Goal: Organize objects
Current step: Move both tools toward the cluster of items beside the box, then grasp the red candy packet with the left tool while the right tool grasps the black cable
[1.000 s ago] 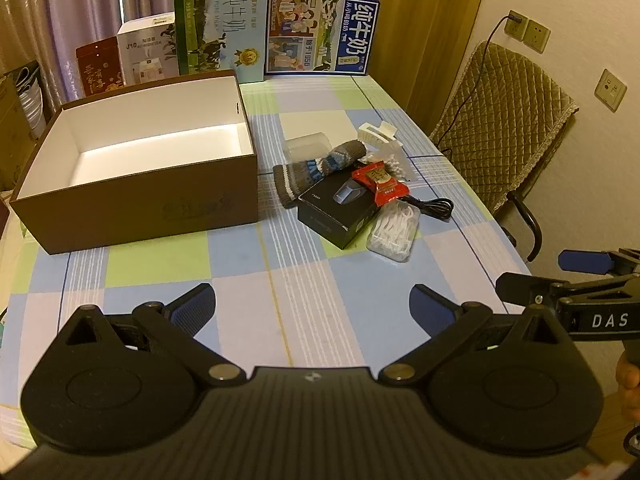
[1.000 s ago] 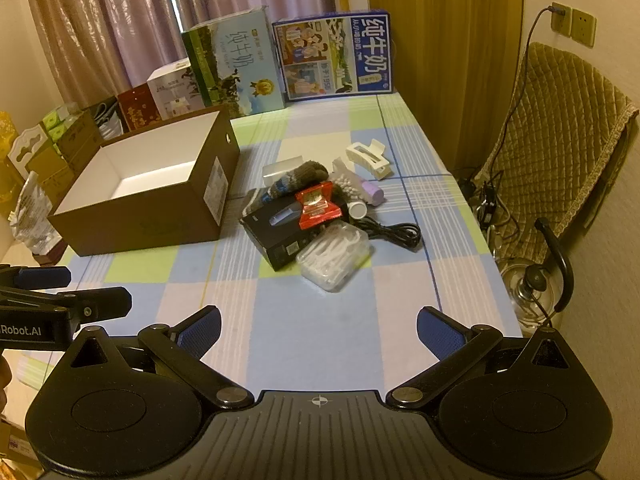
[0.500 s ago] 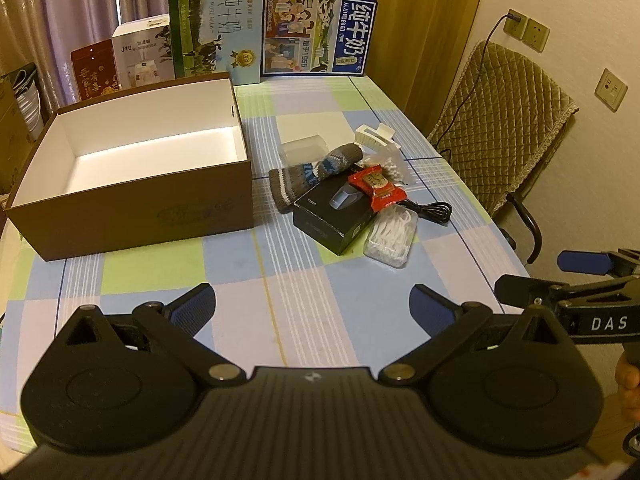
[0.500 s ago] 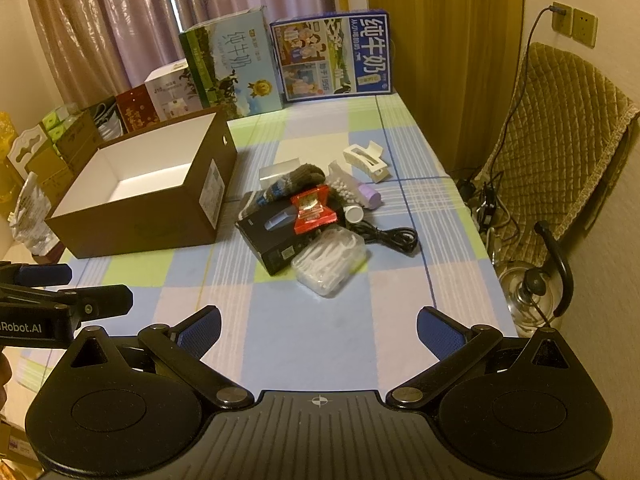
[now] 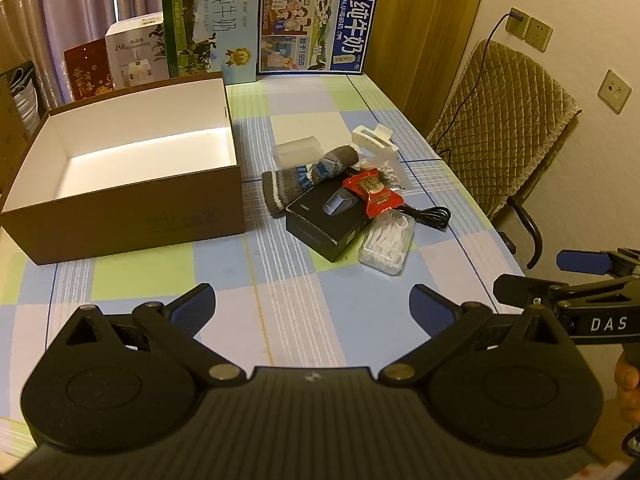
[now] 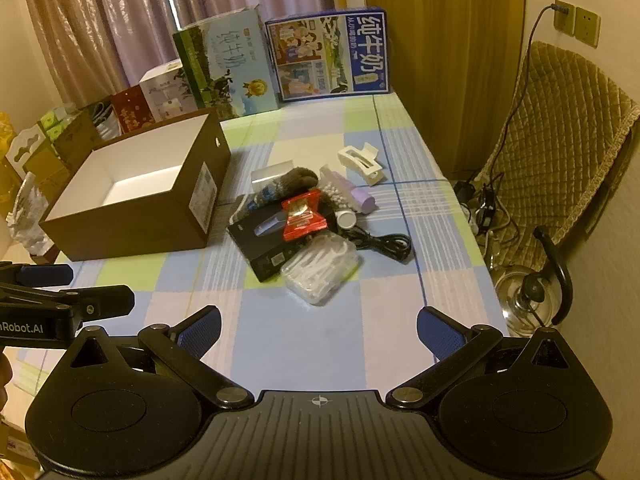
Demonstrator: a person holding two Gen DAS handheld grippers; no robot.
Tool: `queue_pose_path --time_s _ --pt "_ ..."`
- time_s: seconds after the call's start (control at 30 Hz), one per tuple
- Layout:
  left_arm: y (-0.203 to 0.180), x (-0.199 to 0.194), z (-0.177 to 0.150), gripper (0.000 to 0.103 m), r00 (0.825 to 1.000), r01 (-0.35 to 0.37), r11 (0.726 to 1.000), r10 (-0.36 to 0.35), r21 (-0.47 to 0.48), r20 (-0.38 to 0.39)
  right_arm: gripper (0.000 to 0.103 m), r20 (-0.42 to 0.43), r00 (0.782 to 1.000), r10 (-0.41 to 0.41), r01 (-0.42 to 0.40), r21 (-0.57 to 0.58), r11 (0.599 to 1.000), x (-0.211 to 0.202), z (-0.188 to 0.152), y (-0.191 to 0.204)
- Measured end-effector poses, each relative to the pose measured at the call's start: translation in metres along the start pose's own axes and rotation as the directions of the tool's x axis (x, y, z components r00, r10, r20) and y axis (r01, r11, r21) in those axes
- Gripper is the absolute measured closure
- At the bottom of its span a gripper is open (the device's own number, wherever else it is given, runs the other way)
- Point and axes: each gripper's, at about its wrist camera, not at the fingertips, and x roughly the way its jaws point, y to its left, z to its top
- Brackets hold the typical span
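An empty brown cardboard box (image 5: 120, 216) (image 6: 160, 216) with a white inside stands on the left of the checked table. Right of it lies a pile: a black carton (image 5: 324, 224) (image 6: 260, 240), a red snack packet (image 5: 374, 192) (image 6: 301, 214), a striped sock (image 5: 308, 178), a clear case of floss picks (image 5: 386, 244) (image 6: 322, 268), a black cable (image 5: 432, 214) (image 6: 384, 242), a white hair claw (image 5: 374, 138) (image 6: 362, 162). My left gripper (image 5: 314, 306) and right gripper (image 6: 320, 326) hover open above the table's near end, well short of the pile, holding nothing.
Milk cartons (image 5: 316, 36) and smaller boxes (image 5: 132, 56) line the table's far edge. A padded chair (image 5: 504, 120) (image 6: 560, 140) stands right of the table, with a kettle (image 6: 528, 296) on the floor. Bare cloth (image 6: 300, 344) lies between the grippers and the pile.
Both grippers have drifted slightly back and to the right, so the box and the pile sit a little further left in view. Nothing on the table has moved.
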Motion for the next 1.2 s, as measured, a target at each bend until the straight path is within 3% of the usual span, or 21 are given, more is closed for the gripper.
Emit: queue_pose_path --time_s 1.2 --pt "-0.030 0.070 0.050 0.001 0.997 -0.042 0.998 0.039 -0.051 -0.060 0.002 -0.043 0.998 0.035 -0.035 -0.008 0.999 0.055 0.047 -0.068"
